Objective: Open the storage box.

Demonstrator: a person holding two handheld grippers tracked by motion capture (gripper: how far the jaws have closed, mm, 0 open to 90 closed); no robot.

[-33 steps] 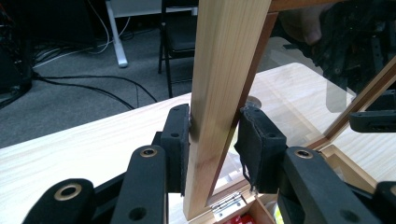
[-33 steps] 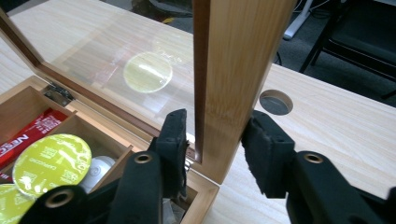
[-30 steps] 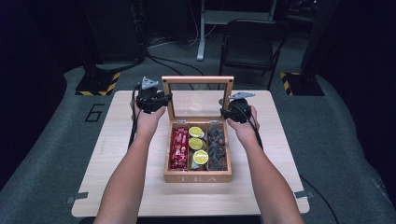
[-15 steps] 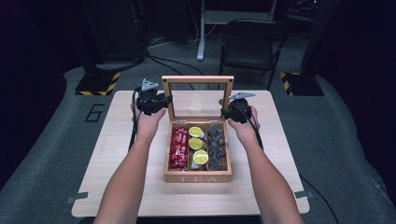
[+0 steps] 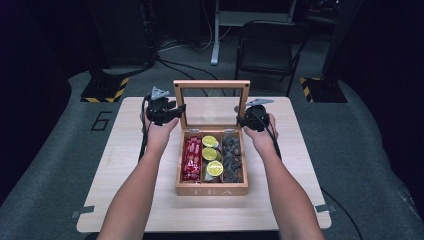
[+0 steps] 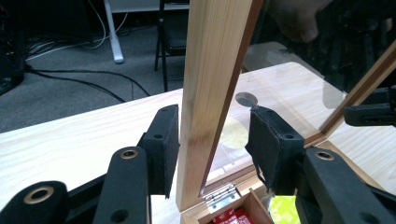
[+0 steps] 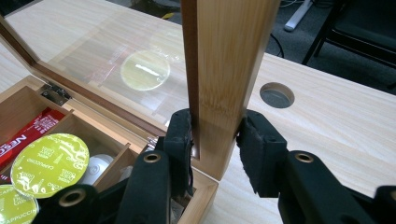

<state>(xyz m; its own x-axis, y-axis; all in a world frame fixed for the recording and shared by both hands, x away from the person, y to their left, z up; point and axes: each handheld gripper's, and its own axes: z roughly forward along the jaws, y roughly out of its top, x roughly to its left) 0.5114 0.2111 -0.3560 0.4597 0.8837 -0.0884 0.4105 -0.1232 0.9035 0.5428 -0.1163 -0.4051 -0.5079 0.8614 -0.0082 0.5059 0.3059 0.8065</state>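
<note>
A wooden tea box (image 5: 212, 190) sits mid-table with its glass lid (image 5: 211, 84) standing upright. Inside lie red sachets (image 5: 191, 157), lime-green capsules (image 5: 210, 154) and dark items (image 5: 231, 156). My left gripper (image 5: 177, 111) straddles the lid's left post (image 6: 210, 70). Its jaws have just been opening, and one pad (image 6: 268, 144) now stands off the wood, so the left gripper (image 6: 217, 140) is open around the post. My right gripper (image 5: 243, 120) is shut on the lid's right post (image 7: 224, 56), and in the right gripper view the gripper (image 7: 215, 140) has both pads pressed on the wood.
The light wooden table (image 5: 125, 165) has a round cable hole (image 7: 277, 94) behind the box on the right. A black chair (image 5: 270, 45) and a yellow-black striped stand base (image 5: 105, 90) are on the floor beyond the far edge.
</note>
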